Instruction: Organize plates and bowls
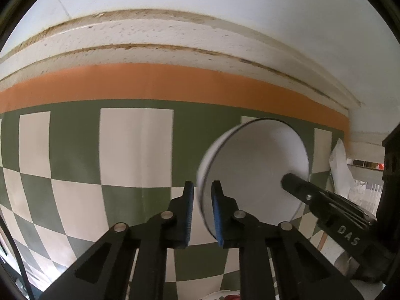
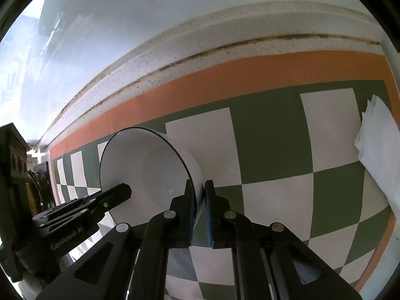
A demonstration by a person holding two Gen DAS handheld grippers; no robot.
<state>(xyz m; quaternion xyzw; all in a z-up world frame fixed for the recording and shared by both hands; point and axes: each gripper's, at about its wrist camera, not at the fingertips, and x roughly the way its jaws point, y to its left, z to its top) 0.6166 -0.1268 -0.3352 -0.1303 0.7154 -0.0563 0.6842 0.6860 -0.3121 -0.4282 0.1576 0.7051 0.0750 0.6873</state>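
A white bowl with a thin dark rim [image 1: 252, 175] is held up on its edge between both grippers, above a green and cream checked cloth. My left gripper [image 1: 203, 200] is shut on the bowl's rim at one side. My right gripper [image 2: 200, 200] is shut on the rim at the opposite side, where the bowl [image 2: 145, 175] shows its inside. The right gripper's fingers [image 1: 312, 197] show in the left wrist view, and the left gripper's fingers [image 2: 110, 200] show in the right wrist view.
The checked cloth [image 1: 135, 150] has an orange border [image 1: 175, 82] against a white moulded ledge [image 1: 150, 37]. Crumpled white paper [image 2: 377, 150] lies at the cloth's right side. A dark carved wooden piece [image 2: 15, 162] stands at far left. A patterned plate edge [image 1: 225, 295] peeks at the bottom.
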